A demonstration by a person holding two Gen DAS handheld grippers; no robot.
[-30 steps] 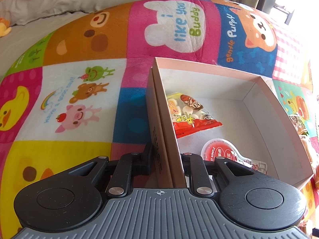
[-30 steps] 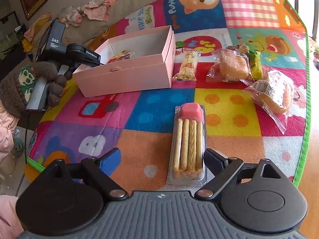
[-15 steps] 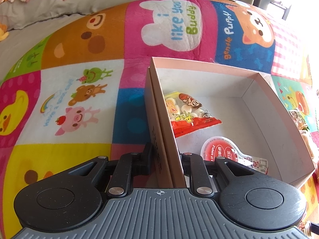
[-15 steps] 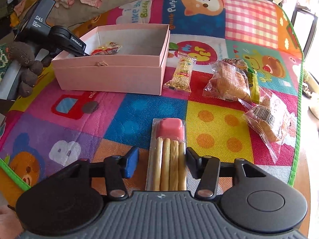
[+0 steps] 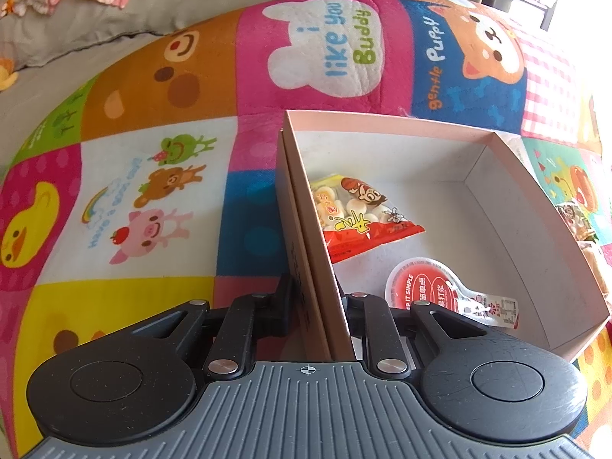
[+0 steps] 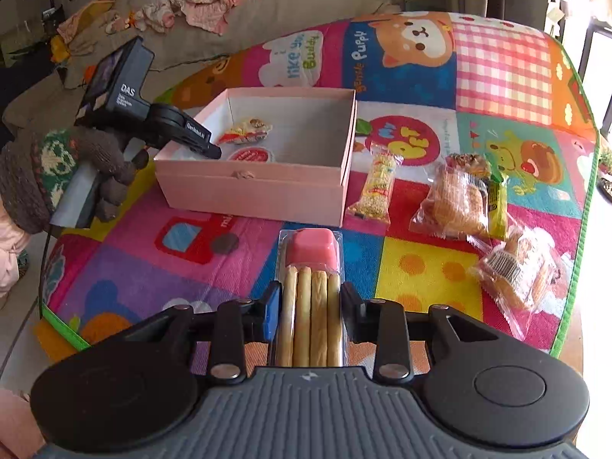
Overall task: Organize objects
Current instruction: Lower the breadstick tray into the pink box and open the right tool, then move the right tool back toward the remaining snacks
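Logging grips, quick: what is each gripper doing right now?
Left gripper: shut on the pink box wall.
Right gripper: closing on the biscuit-stick pack.

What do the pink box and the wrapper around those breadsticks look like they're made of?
The pink box looks like matte cardboard: straight thin walls, dull pink outside, a pale unprinted inside and no shine. The breadstick pack seems to be a clear, glossy plastic tray: the sticks and pink dip show through it, and its edges catch the light.
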